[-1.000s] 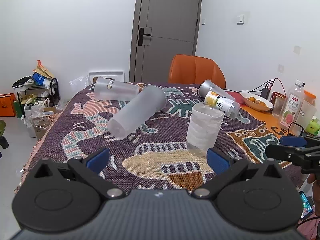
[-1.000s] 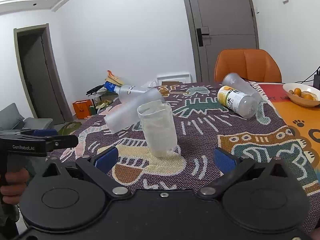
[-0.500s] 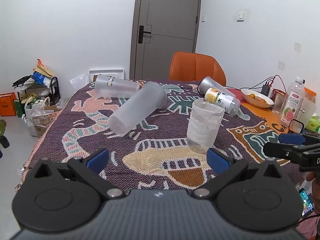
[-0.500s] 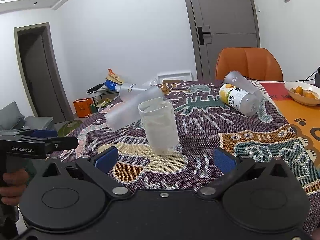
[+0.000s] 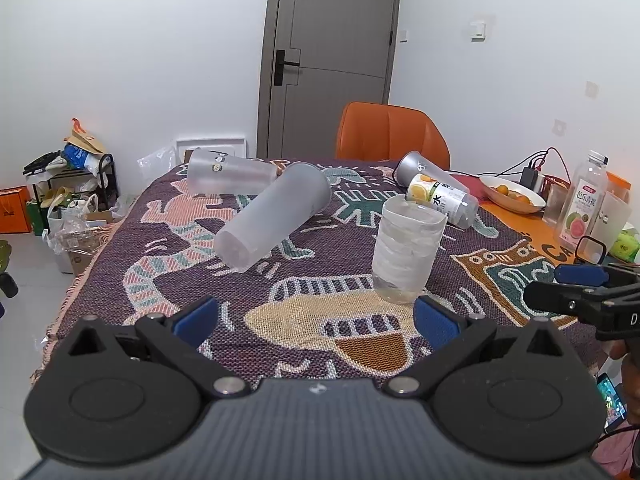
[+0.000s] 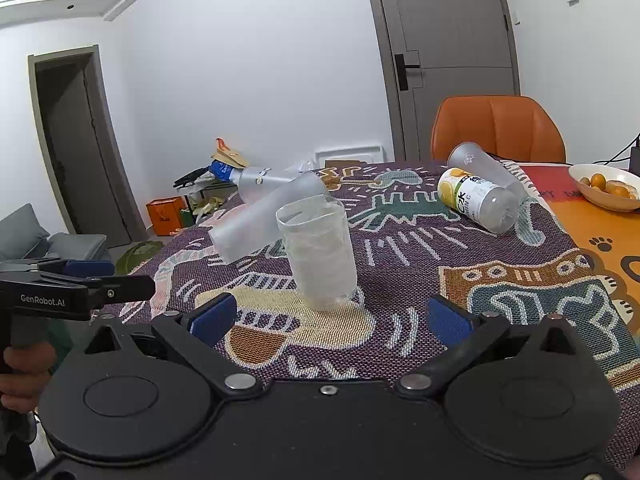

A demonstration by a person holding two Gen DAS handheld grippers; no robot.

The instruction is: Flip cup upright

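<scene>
A clear ribbed cup [image 5: 406,250] stands upright on the patterned cloth; it also shows in the right wrist view [image 6: 318,250]. A tall frosted cup [image 5: 274,220] lies on its side to its left, seen too in the right wrist view [image 6: 264,218]. Another frosted cup [image 5: 228,176] lies behind it, and a grey cup [image 5: 424,170] with an orange-label cup [image 5: 442,198] lies at the back right. My left gripper [image 5: 316,318] is open and empty, short of the cups. My right gripper [image 6: 334,316] is open and empty, just before the upright cup.
An orange chair [image 5: 390,134] stands behind the table. A bowl of fruit [image 5: 512,196], a juice bottle [image 5: 584,206] and cables sit at the right. The table's left edge [image 5: 90,264] drops to a floor with bags and boxes.
Both grippers have drawn back slightly from the upright cup and stayed open. The cups have not moved.
</scene>
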